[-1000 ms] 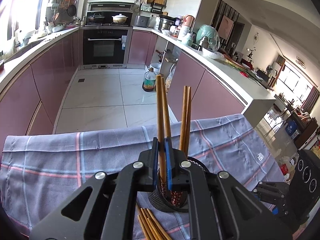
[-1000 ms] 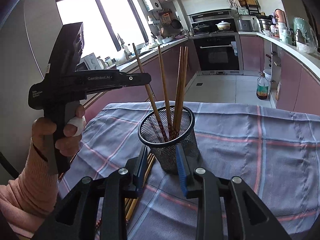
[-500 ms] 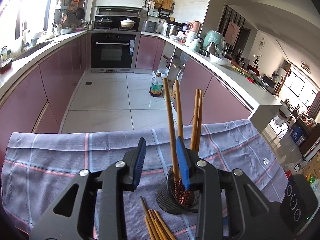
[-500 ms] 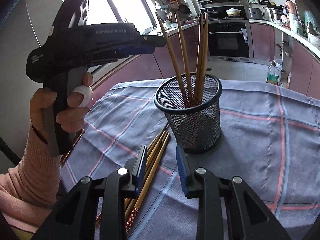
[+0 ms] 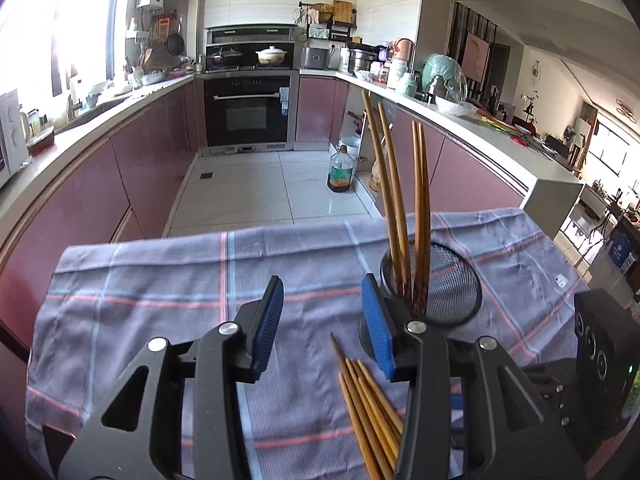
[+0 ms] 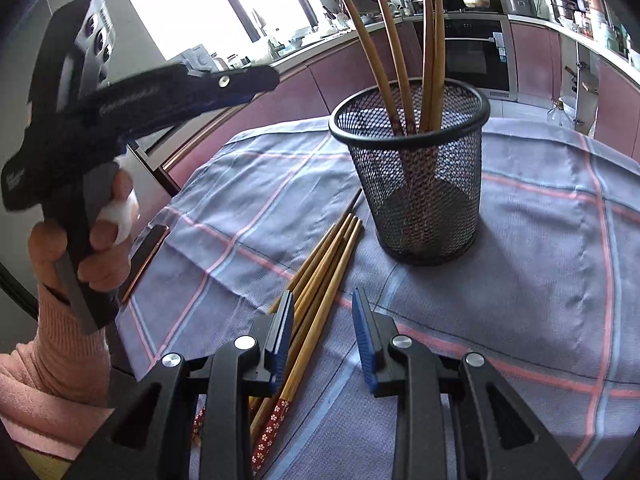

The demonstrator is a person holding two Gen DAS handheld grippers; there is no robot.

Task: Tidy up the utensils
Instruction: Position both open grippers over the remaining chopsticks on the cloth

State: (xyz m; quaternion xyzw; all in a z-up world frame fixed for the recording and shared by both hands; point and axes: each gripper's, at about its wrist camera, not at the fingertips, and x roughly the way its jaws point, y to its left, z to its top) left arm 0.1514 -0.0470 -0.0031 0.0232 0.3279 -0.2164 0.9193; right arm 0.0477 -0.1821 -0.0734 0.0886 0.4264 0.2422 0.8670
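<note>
A black mesh cup (image 6: pixel 416 184) stands on the checked cloth and holds several wooden chopsticks (image 6: pixel 434 48) upright; it also shows in the left wrist view (image 5: pixel 444 288). Several loose chopsticks (image 6: pixel 320 272) lie flat on the cloth left of the cup; they also show in the left wrist view (image 5: pixel 368 404). My left gripper (image 5: pixel 322 324) is open and empty, above the cloth left of the cup; its body shows in the right wrist view (image 6: pixel 160 96). My right gripper (image 6: pixel 324 340) is open and empty, low over the red-patterned ends of the loose chopsticks.
The blue-grey checked cloth (image 5: pixel 160 288) covers the table, whose far edge drops to the kitchen floor. A dark phone-like slab (image 6: pixel 146 256) lies at the cloth's left edge. A black device (image 5: pixel 600 360) sits at the right.
My left gripper let go of the chopsticks into the cup, opened, and drew back to the left. My right gripper moved down toward the loose chopsticks.
</note>
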